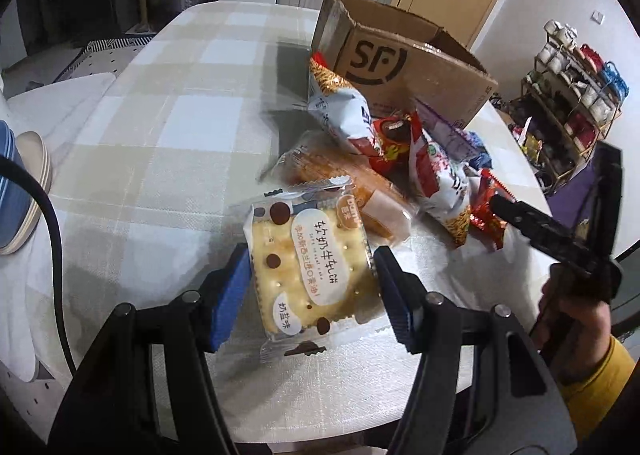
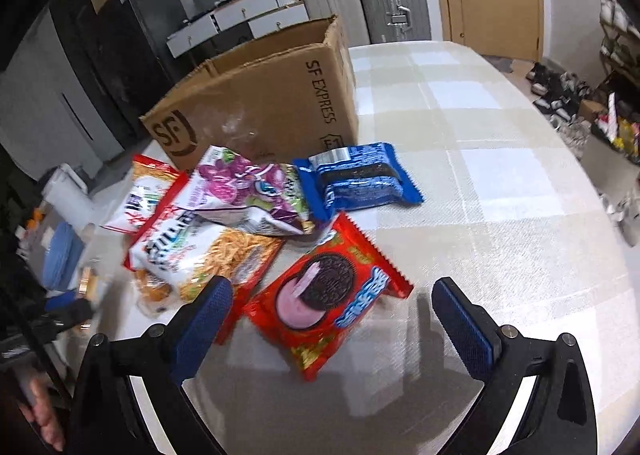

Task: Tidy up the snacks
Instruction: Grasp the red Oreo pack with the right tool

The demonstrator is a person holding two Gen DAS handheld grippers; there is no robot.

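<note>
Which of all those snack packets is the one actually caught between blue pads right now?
The square cracker packet with brown dots: the left hand-held gripper pinches its sides. The red cookie packet merely lies between the right hand-held gripper's spread pads.

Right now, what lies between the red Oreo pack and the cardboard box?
In the right wrist view, the purple grape candy bag and blue Oreo pack lie between the red Oreo pack and cardboard box.

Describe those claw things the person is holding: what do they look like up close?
Each gripper, left gripper and right gripper, is a matte black plastic frame with silver pivot bolts and two fingers faced with ribbed blue rubber pads. A black cable loops beside the left one. The person's right hand shows a mustard-yellow sleeve.
</note>
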